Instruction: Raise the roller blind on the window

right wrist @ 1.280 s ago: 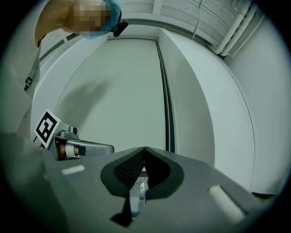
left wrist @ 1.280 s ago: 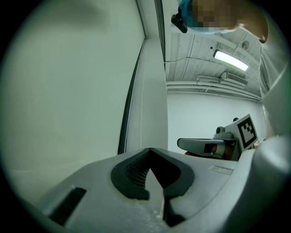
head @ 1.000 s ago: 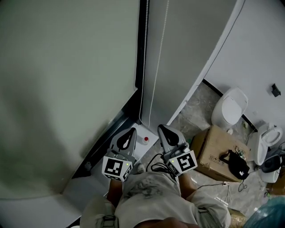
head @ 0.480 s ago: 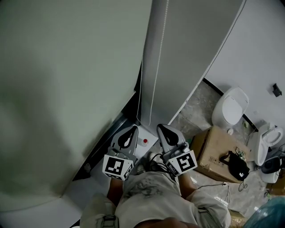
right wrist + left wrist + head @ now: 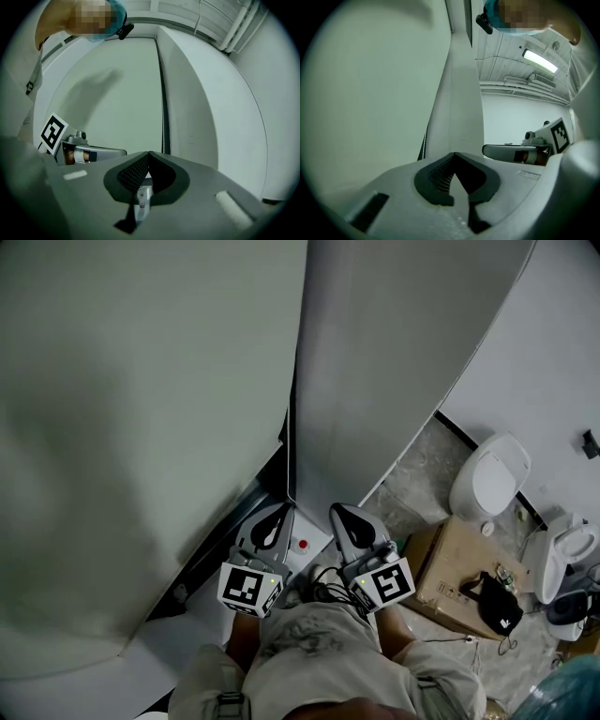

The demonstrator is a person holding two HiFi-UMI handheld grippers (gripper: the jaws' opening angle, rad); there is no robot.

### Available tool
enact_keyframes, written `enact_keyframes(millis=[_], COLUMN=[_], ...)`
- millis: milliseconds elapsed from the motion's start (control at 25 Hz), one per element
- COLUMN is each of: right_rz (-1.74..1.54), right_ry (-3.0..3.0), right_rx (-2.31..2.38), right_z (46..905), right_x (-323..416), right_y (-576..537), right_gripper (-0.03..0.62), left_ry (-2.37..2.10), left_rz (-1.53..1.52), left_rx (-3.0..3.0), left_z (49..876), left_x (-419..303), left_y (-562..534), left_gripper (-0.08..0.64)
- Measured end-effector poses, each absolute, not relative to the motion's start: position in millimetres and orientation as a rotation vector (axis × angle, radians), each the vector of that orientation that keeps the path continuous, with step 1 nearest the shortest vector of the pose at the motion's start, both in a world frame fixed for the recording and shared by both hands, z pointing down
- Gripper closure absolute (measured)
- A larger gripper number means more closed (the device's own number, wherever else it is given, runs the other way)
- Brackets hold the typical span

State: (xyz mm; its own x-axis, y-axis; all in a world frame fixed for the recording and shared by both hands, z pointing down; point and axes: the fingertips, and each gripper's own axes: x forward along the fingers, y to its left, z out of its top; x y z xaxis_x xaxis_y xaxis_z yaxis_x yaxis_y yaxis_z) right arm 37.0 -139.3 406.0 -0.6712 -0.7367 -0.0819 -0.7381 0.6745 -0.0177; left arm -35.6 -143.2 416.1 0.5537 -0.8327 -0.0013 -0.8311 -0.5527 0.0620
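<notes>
Claw tips meet on both sides: the left claw [image 5: 274, 521] is closed on nothing, its ribbed pads [image 5: 440, 174] touching at the point, and the right claw [image 5: 345, 517] is likewise closed and empty. Both hang at 6 o'clock in the head view, close to the person's body, and point up toward the foot of the window.

Judging by this, the task has not properly started. No claw touches the blind [image 5: 141, 427] or its bead chain [image 5: 163, 122]. The chain hangs in the dark gap between the blind and a paler panel [image 5: 394, 362]. It lies at 12 o'clock from the right claw in that claw's own view, and at about 11 o'clock from the left claw [image 5: 453, 154]. The next move probably calls for one claw to open, reach up into that gap, close on a strand and draw it down. Which strand raises the blind cannot be told from here.

The blind is a smooth, flat, pale grey-green sheet filling the head view from 8 to 12 o'clock. It is lowered well down, its bottom edge running near the sill at about 7 o'clock. A soft shadow lies across it. A small white box with a red button [image 5: 302, 542] sits just beyond the claws.
</notes>
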Motion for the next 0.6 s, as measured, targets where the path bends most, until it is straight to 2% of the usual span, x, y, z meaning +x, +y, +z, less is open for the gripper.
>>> enact_keyframes(millis=[600], right_rz=[-0.012], right_ry=[2.831], right_rx=[-1.257], right_z=[419.7], right_x=[46.8], right_y=[-166.5], right_gripper=[0.580], left_ry=[-1.398], left_rz=[-0.029], left_rx=[2.734], left_z=[422.7], left_x=[-12.4], left_y=[-189.2], left_gripper=[0.546])
